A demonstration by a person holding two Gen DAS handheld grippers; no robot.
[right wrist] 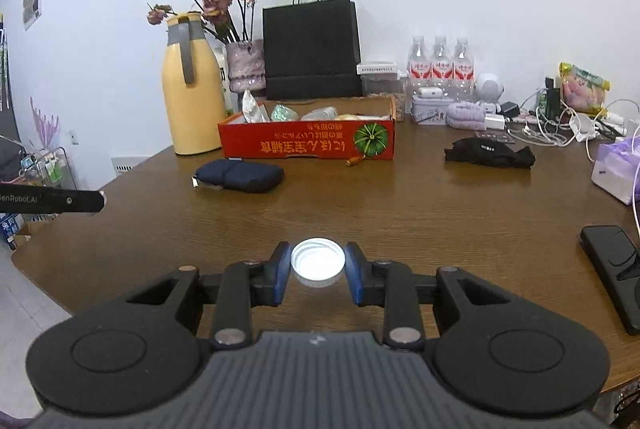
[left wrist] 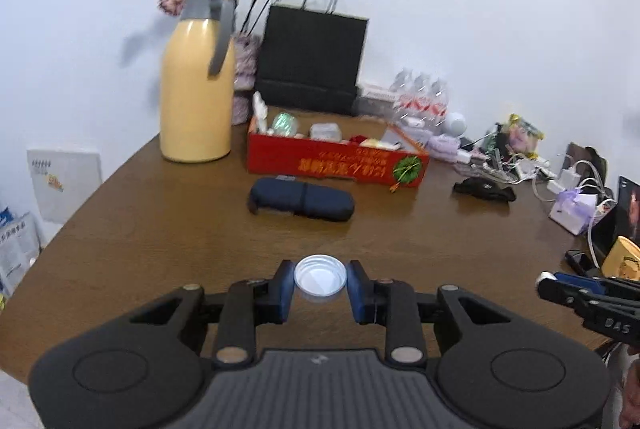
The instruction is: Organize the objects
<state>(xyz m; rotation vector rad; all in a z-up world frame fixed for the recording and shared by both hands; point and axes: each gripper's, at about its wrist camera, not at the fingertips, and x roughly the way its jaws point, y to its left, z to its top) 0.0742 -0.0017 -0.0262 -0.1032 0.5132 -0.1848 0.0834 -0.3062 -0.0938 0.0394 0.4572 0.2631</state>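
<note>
Left wrist view: my left claw (left wrist: 320,283) pinches a white bottle cap (left wrist: 320,277) at lower centre. Right wrist view: my right claw (right wrist: 318,263) grips another white cap (right wrist: 318,261). Upper centre, the red box (right wrist: 308,145) on the worktop (right wrist: 400,205) holds wrapped packets and small items, too blurred to name.

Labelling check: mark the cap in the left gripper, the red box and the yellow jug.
white cap (left wrist: 320,279), left wrist view, inner face of the cap between the pads
red box (right wrist: 308,145), right wrist view, printed front wall
yellow jug (right wrist: 192,109), right wrist view, middle of the body
</note>
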